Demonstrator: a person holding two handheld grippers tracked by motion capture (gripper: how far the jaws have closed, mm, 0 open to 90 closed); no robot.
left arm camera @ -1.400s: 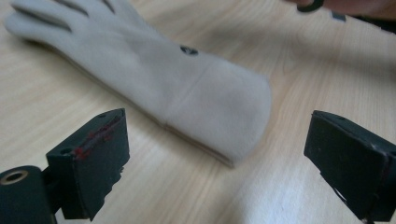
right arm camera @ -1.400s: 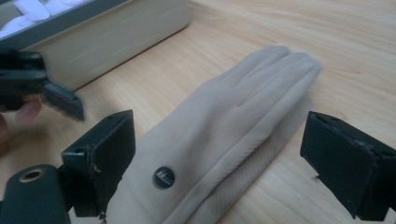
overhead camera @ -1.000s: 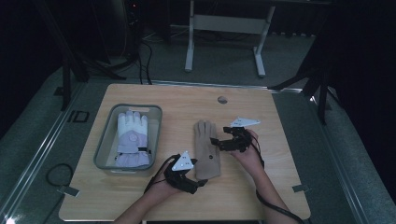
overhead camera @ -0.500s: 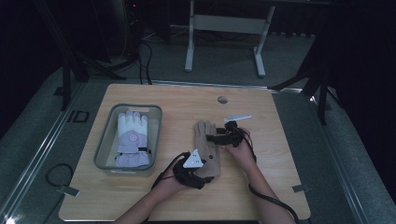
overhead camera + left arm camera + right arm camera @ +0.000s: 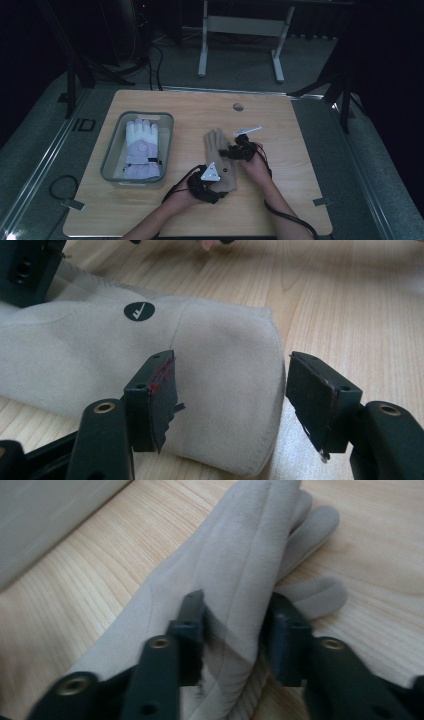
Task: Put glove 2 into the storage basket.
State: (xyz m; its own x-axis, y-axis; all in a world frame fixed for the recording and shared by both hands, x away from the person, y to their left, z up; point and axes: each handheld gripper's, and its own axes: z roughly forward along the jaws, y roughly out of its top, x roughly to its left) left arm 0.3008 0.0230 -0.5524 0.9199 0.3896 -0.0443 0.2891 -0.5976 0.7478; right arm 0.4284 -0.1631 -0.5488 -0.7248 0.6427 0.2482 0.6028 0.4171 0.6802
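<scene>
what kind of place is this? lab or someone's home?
Probably a lab or recording studio: a lone wooden table on grey carpet, dark surroundings with stand legs and trailing cables behind it, and a staged grey bin and glove.

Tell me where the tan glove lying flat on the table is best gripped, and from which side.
Probably at two places, from above: the tan glove lies flat and limp, so one pinch would let it droop. The left gripper straddles the cuff end; its jaws have been closing. The right gripper has just closed on a raised fold near the fingers, which gives the pads something to bite.
</scene>
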